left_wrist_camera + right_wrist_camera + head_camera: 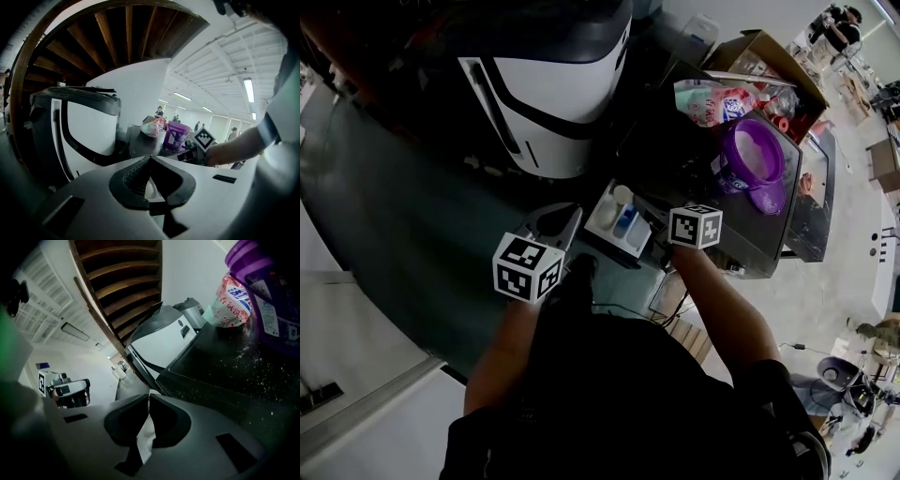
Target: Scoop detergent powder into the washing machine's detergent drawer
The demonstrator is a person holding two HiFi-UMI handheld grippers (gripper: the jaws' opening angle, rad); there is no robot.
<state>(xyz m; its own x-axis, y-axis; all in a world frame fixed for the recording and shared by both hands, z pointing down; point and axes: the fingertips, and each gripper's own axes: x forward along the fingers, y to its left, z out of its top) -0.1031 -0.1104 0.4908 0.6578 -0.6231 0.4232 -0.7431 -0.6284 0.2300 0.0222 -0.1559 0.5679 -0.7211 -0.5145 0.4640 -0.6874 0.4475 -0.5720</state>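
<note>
Fingers [133, 180] pressed together, empty, on left gripper [150, 157] and right gripper [149, 394]. The detergent drawer [602, 204] lies open at three o'clock from the left.

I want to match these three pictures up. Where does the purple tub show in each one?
Head view: the purple tub sits in the upper right.
Left gripper view: the tub is small, just right of centre.
Right gripper view: the tub fills the top right corner, close up.
Shared landmark: the pink-and-white bag lies just left of the tub in every view.
</note>
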